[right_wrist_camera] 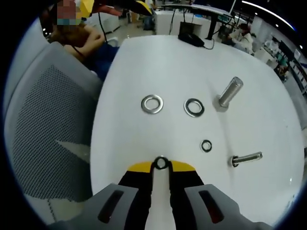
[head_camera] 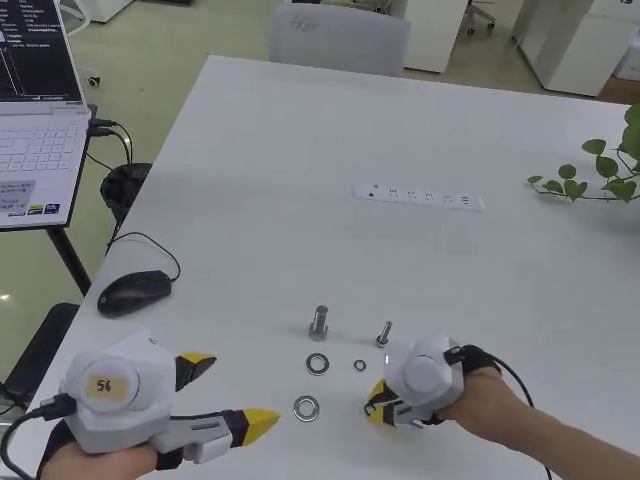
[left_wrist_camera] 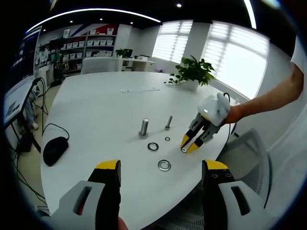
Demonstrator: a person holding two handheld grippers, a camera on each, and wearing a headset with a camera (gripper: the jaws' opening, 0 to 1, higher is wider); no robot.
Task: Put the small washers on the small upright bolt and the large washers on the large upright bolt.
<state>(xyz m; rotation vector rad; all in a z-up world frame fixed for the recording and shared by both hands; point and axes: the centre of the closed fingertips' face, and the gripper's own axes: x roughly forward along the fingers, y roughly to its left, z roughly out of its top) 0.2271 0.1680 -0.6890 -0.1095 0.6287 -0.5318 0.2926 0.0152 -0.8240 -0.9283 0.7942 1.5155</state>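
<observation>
1. White table (head_camera: 300, 150); bears mouse (head_camera: 133, 291), power strip (head_camera: 418, 196), plant (head_camera: 600, 170).
2. Laptop (head_camera: 35, 110) on side stand, left; grey chair (head_camera: 340, 35) at far edge.
3. Pale green floor (head_camera: 150, 50).
4. Bright windows (left_wrist_camera: 230, 52) with blinds; ceiling lights (left_wrist_camera: 178, 5) on; shelves (left_wrist_camera: 91, 43) at back.

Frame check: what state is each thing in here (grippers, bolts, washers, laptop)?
left gripper: open, empty
right gripper: shut on held small washer
held small washer: pinched between the jaw tips
large bolt: upright, no washer on it
small bolt: upright, no washer on it
near large washer: flat on table
far large washer: flat on table
loose small washer: flat on table
laptop: open, screen lit
</observation>
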